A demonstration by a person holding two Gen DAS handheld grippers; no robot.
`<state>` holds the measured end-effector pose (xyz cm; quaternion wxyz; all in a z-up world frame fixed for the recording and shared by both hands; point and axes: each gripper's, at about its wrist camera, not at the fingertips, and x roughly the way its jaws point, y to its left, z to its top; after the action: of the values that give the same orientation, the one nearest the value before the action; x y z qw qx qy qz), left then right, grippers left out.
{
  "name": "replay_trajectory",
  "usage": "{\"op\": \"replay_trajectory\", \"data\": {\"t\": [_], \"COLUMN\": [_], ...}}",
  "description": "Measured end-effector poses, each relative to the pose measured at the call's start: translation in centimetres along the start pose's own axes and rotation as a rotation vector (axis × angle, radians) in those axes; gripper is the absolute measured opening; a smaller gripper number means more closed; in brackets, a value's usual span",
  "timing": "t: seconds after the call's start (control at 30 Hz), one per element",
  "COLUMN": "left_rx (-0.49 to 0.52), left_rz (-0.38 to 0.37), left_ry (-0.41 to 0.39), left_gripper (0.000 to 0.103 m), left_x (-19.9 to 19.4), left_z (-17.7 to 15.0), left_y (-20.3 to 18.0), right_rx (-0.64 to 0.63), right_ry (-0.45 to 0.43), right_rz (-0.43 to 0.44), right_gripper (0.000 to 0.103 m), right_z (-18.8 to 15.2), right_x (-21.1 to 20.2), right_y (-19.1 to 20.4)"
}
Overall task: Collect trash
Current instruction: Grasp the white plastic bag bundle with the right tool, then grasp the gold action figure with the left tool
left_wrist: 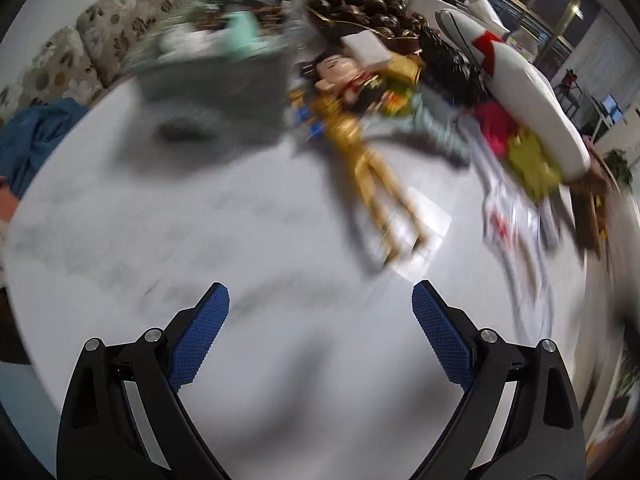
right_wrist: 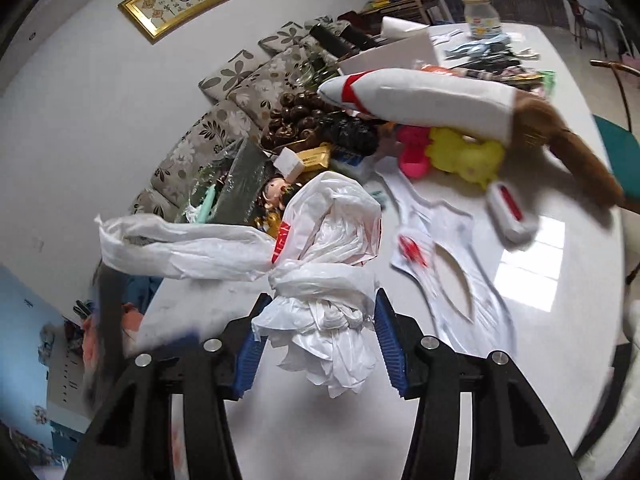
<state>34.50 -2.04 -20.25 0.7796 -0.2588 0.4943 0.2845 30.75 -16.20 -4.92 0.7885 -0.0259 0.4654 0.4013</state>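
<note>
White marble-look tabletop [right_wrist: 520, 320] is cluttered near a grey bin [left_wrist: 224, 68]. A crumpled white plastic bag [right_wrist: 320, 280] is clamped by the right gripper [right_wrist: 320, 340]; the left gripper [left_wrist: 320, 336] is spread wide, empty. More litter is left.

Crumpled white plastic bag [right_wrist: 320, 280] — pinched mid-bundle, lifted off table [right_wrist: 520, 320].

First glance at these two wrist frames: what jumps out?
The crumpled white plastic bag dominates the right wrist view, bunched between the right gripper's blue pads above the white table. Behind it, a big white plush bowling pin with red stripes lies across a heap of toys. In the left wrist view, the left gripper stands wide open and empty over bare tabletop, with a gold-legged doll lying ahead.
</note>
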Motion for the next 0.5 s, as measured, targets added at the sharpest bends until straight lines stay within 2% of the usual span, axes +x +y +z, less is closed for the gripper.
{"op": "replay_trajectory", "data": {"t": [0.07,0.1,0.17,0.27,0.33,0.37,0.4,0.47,0.5], "left_rx": [-0.021,-0.015,0.000,0.022,0.000,-0.035,-0.062,-0.048,-0.043], "left_rz": [0.036,0.089,0.142,0.213,0.203,0.172,0.140,0.154,0.136], "left_ry": [0.015,0.025,0.052,0.099,0.140,0.171,0.156,0.148,0.149], "left_gripper": [0.091,0.091,0.091,0.090,0.078,0.060,0.050,0.038,0.038], "left_x": [1.7,2.8,4.6,6.8,8.1,8.6,8.3,7.9,7.8], "left_z": [2.2,3.5,5.2,6.3,6.6,6.4,6.3,5.9,5.7], "left_y": [-0.9,-1.7,-2.8,-4.1,-4.3,-3.9,-3.5,-3.3,-3.1], "right_rx": [-0.017,-0.016,-0.009,0.027,0.052,0.060,0.065,0.071,0.073], "right_ry": [-0.007,-0.010,-0.010,-0.005,-0.002,0.000,-0.001,-0.002,-0.004], "right_rz": [-0.009,-0.008,-0.002,0.005,0.016,0.017,0.016,0.024,0.025], "right_gripper": [0.051,0.051,0.051,0.051,0.052,0.052,0.052,0.052,0.052], "right_z": [-1.1,-1.5,-2.4,-3.5,-4.0,-4.2,-4.2,-4.4,-4.4], "right_x": [-1.0,-1.3,-1.8,-2.2,-2.4,-2.5,-2.6,-2.9,-3.1], "right_y": [-0.1,-0.2,-0.5,-1.4,-1.8,-1.9,-1.9,-1.9,-1.8]}}
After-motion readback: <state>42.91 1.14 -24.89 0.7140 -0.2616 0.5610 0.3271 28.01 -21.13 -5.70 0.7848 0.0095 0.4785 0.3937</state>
